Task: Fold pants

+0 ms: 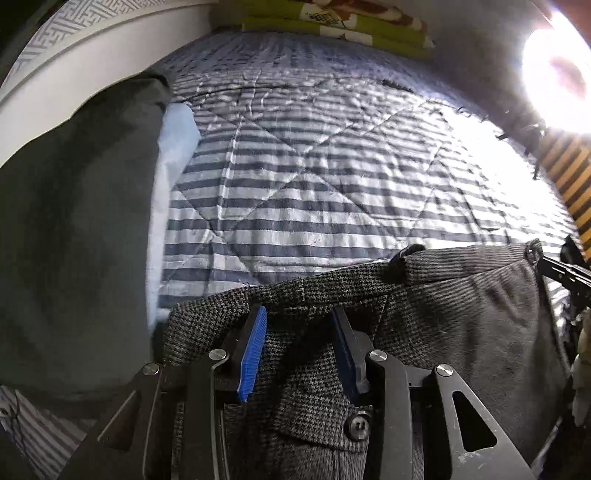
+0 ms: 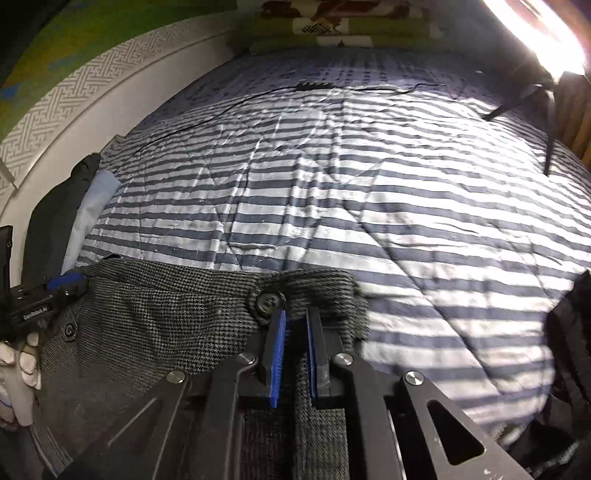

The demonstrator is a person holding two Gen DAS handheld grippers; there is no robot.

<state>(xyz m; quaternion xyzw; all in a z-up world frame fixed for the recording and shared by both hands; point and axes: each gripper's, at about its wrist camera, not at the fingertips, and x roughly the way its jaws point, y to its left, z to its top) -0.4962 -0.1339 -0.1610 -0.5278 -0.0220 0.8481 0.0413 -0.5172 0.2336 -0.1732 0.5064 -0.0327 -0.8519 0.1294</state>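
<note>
Grey houndstooth pants (image 1: 461, 314) lie with their waistband stretched across the near part of a striped quilt (image 1: 314, 166). My left gripper (image 1: 299, 314) is shut on the waistband near its left end, with a thick fold of cloth filling the gap between the blue pads. In the right wrist view the pants (image 2: 147, 325) spread to the left, and my right gripper (image 2: 295, 314) is shut on the waistband just right of its black button (image 2: 267, 301). The left gripper (image 2: 68, 282), held by a gloved hand (image 2: 22, 362), shows at that view's left edge. The right gripper (image 1: 565, 273) shows at the far right of the left wrist view.
A dark garment (image 1: 74, 240) and a light blue cloth (image 1: 177, 140) lie along the bed's left side by a white patterned board (image 1: 74, 66). Folded green bedding (image 1: 332, 22) sits at the far end. A thin black cable (image 2: 221, 107) crosses the quilt (image 2: 369, 184). Dark cloth (image 2: 569, 332) lies at right.
</note>
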